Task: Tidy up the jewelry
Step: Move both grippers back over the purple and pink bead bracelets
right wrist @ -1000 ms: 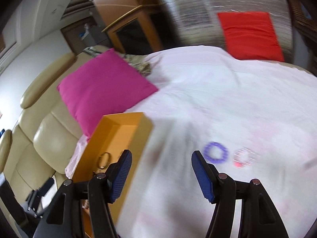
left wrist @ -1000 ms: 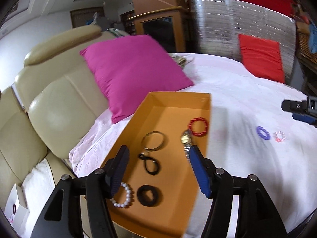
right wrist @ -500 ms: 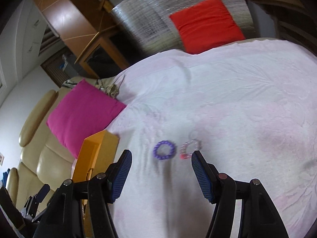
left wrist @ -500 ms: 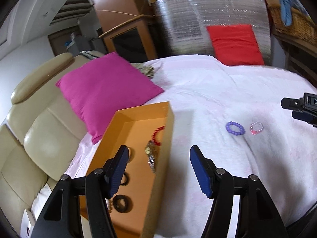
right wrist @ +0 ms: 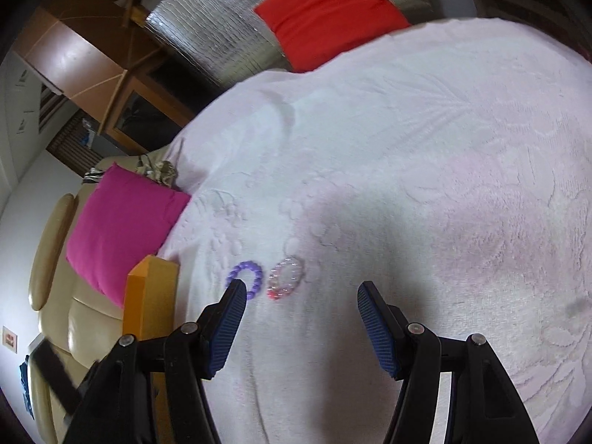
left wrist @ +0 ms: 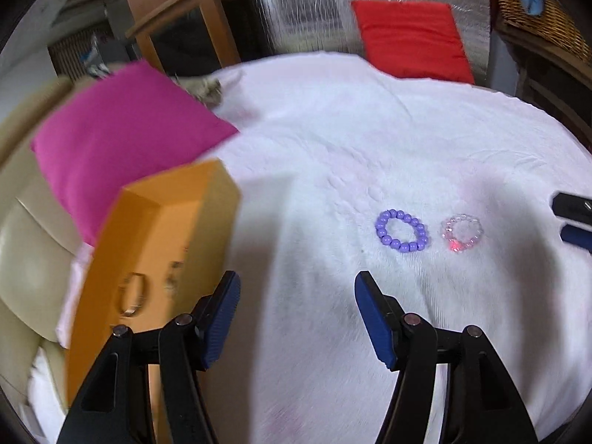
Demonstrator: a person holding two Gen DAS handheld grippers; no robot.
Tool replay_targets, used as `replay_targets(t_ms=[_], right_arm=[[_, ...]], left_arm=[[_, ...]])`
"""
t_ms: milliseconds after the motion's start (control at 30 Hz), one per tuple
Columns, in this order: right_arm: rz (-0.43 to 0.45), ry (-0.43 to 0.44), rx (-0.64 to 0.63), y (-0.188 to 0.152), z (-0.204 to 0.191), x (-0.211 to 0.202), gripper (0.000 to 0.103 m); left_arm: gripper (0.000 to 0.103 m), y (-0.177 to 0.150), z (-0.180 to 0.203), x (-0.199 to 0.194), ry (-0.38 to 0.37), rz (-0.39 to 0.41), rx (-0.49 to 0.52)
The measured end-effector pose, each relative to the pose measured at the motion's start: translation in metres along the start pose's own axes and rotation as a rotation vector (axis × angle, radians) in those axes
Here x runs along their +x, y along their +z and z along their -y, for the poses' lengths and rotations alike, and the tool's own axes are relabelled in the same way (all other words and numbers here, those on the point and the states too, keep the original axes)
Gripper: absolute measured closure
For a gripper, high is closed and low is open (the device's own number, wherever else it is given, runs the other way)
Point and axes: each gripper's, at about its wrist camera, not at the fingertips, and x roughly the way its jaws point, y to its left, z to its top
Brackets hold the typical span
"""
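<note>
Two bracelets (left wrist: 401,231) beside tray edge (left wrist: 207,229)

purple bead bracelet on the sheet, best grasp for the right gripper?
Take the purple bead bracelet across one stretch of its ring, one finger inside the hole and one outside, coming down from above. It lies flat on the white bedsheet, so there is no side to get under. Use the arc away from the clear pink bracelet, which lies close beside it. The right gripper is open, empty.

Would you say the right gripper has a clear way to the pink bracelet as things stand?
Probably yes. The right gripper is open and empty, and the pink bracelet lies flat on the cloth just ahead of it, beside the purple bracelet, nothing between.
</note>
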Motion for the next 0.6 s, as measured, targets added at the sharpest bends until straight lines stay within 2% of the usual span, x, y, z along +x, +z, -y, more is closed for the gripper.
replay_targets(t_ms=[167, 400, 467, 600], right_arm=[[-0.022, -0.011, 0.025, 0.003, 0.006, 0.007, 0.037], [-0.068, -0.037, 0.039, -0.001, 0.011, 0.022, 0.037], [-0.077, -0.043, 0.038, -0.003, 0.012, 0.024, 0.037], [-0.079, -0.052, 0.056, -0.003, 0.018, 0.026, 0.038]], left_arm=[[0.038, 0.010, 0.015, 0.029, -0.097, -0.043, -0.051], [0.038, 0.017, 0.031, 0.057, -0.111, -0.069, -0.060], [0.038, 0.021, 0.035, 0.060, -0.140, -0.073, -0.061], [0.038, 0.030, 0.044, 0.066, -0.165, -0.060, -0.019]])
